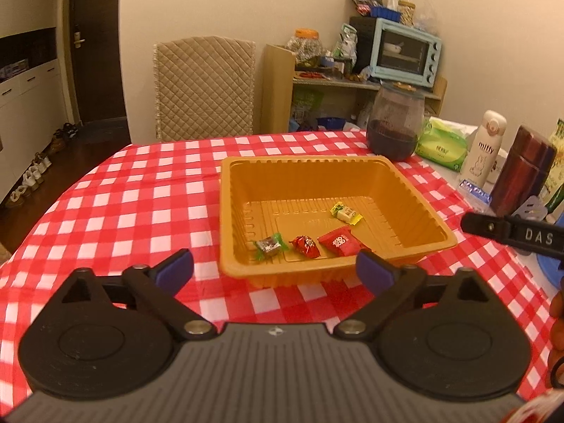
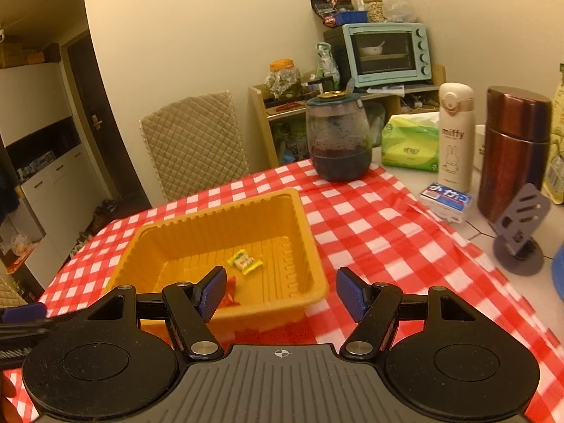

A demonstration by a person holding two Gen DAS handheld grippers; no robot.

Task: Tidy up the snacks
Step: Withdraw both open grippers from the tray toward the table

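An orange plastic tray (image 1: 419,204) sits on the red checked tablecloth. In it lie a green-ended candy (image 1: 269,245), a red candy (image 1: 306,246), a red packet (image 1: 340,242) and a yellow-green candy (image 1: 345,213). My left gripper (image 1: 275,270) is open and empty, just before the tray's near wall. My right gripper (image 2: 280,292) is open and empty, above the tray's (image 2: 310,232) near right corner. The yellow-green candy (image 2: 245,262) and a bit of red wrapper (image 2: 230,296) show there. The right gripper's finger (image 1: 511,232) shows at the right in the left wrist view.
Right of the tray stand a glass jar of dark liquid (image 2: 336,141), a tissue pack (image 2: 410,144), a white Miffy bottle (image 2: 454,137), a maroon flask (image 2: 513,151), a small blue box (image 2: 447,201) and a grey stand (image 2: 520,232). A quilted chair (image 1: 204,88) stands behind the table.
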